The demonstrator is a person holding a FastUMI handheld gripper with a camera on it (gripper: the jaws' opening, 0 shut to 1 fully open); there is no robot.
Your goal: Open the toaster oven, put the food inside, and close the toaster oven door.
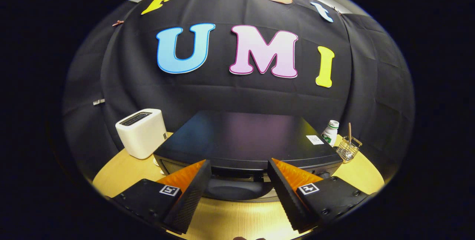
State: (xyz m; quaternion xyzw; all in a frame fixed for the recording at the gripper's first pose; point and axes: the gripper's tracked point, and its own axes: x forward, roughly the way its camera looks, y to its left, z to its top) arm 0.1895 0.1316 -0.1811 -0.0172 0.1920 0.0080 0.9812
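The black toaster oven stands in the middle of the round wooden table, seen from above and in front, so its flat top shows most. My gripper is open, its fingertips level with the oven's upper front edge and spread wide just in front of it. Nothing is held between the fingers. A strip of the oven's front face shows beside one finger; the door looks shut. A dark rounded shape sits low between the fingers, right before the oven; I cannot tell what it is.
A white slot toaster stands close to the oven on one side. On the other side are a white bottle with a green label and a small wire basket holding a stick. Bare wood lies beneath the fingers.
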